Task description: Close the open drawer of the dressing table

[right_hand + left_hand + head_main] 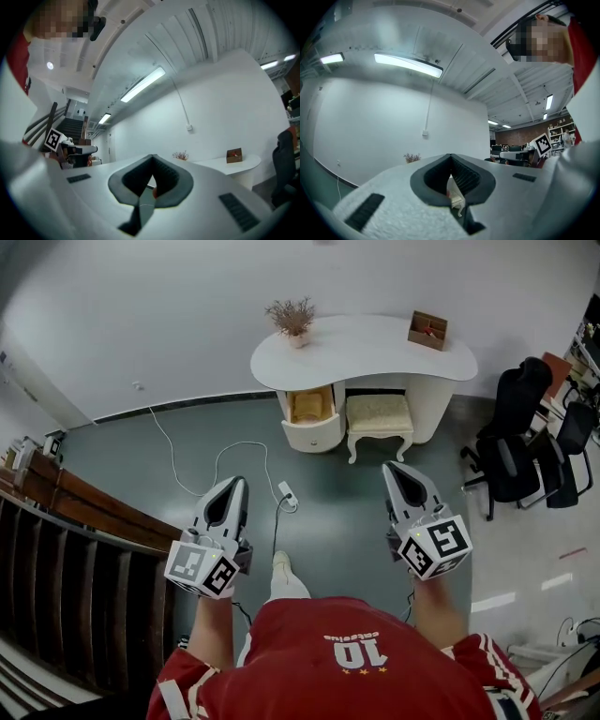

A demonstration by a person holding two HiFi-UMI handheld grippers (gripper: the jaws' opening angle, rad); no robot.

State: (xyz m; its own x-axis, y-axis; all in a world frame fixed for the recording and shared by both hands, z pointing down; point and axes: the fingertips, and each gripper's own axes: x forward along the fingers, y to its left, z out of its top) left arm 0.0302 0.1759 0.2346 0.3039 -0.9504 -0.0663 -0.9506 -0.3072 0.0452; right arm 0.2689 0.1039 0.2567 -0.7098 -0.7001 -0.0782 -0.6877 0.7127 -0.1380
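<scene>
The white dressing table [375, 351] stands against the far wall, some way ahead of me. Its left drawer [312, 420] is pulled out, with a tan inside. A cushioned stool [380, 418] sits under the table beside the drawer. My left gripper [236, 482] and right gripper [394, 466] are held level over the grey floor, well short of the table. Both are shut and hold nothing. In the left gripper view the jaws [450, 156] meet at the tip. The right gripper [153, 157] looks the same, with the table top [241, 163] far to its right.
A dried-flower vase [292, 320] and a wooden box [427, 330] stand on the table top. A white cable and power strip [287, 493] lie on the floor ahead. Black office chairs [514, 446] stand at the right, and a wooden stair railing [84, 512] runs along the left.
</scene>
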